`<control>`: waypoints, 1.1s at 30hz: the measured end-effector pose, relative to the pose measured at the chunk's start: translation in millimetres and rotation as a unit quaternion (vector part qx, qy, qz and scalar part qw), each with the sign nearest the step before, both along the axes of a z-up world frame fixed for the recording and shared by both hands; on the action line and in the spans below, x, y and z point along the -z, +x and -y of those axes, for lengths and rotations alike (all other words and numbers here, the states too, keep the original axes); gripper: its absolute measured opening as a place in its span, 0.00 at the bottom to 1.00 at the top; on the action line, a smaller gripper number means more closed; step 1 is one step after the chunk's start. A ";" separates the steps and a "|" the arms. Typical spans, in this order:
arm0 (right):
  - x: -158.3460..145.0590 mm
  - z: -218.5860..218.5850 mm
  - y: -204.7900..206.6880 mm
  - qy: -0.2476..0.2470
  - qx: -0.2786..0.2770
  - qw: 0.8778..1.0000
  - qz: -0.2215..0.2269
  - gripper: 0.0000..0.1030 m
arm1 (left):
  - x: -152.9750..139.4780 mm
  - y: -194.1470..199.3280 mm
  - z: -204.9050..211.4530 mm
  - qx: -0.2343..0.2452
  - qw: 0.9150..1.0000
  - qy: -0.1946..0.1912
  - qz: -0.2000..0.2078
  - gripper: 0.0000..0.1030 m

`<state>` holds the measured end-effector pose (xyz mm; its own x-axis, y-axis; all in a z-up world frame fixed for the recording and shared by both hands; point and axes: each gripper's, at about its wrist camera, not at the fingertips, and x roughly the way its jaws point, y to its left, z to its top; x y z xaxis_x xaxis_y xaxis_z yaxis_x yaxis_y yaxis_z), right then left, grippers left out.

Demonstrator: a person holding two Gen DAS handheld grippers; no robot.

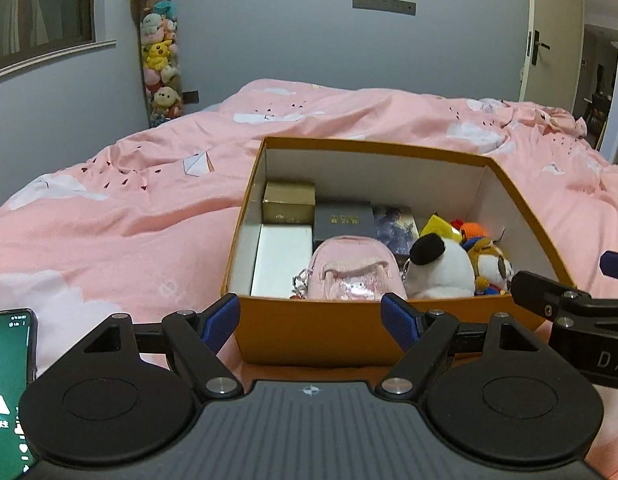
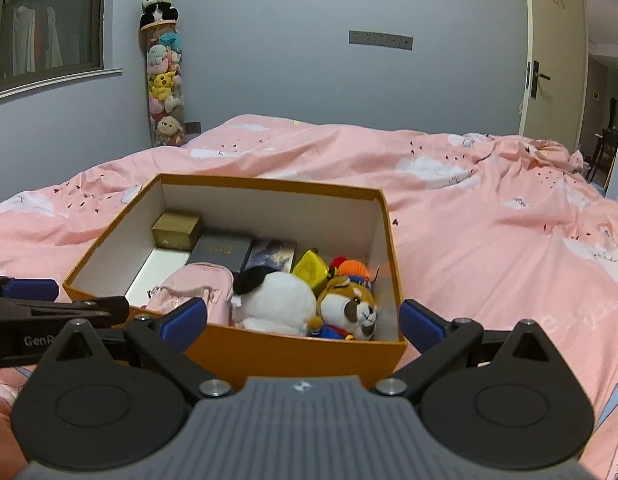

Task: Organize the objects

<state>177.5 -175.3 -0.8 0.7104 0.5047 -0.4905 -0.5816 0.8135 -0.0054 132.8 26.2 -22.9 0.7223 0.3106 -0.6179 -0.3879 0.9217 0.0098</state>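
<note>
An open orange box [image 1: 309,332] [image 2: 293,354] sits on the pink bed. Inside lie a gold box [image 1: 289,202] [image 2: 177,232], a dark book [image 1: 343,220] [image 2: 221,252], a white flat box [image 1: 283,260], a pink mini backpack [image 1: 355,276] [image 2: 197,292], a white plush with a black ear [image 1: 437,268] [image 2: 273,300], a brown dog plush [image 1: 491,266] [image 2: 353,308] and a yellow toy [image 2: 309,270]. My left gripper [image 1: 311,320] is open and empty in front of the box's near wall. My right gripper [image 2: 303,318] is open and empty at the near wall too.
The pink duvet [image 1: 109,208] [image 2: 489,240] covers the whole bed. A phone with a lit screen [image 1: 7,380] lies at the left. A tall tube of plush toys [image 1: 161,52] [image 2: 165,80] stands in the far corner. An open door [image 2: 549,60] is at the right.
</note>
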 end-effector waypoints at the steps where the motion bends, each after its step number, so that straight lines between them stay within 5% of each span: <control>1: 0.8 0.0 0.5 -0.001 0.000 1.000 -0.001 0.99 | 1.3 0.3 -0.3 0.001 1.000 -0.004 -0.003 0.90; 33: 1.2 1.5 -3.1 -0.007 0.000 1.000 -0.006 0.99 | 6.2 2.8 -5.8 0.000 0.999 -0.030 -0.020 0.90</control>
<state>174.3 -176.8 -2.1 0.7045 0.4972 -0.5065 -0.5810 0.8139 -0.0091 135.5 32.0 -29.1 0.6971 0.2720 -0.6633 -0.3887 0.9208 -0.0309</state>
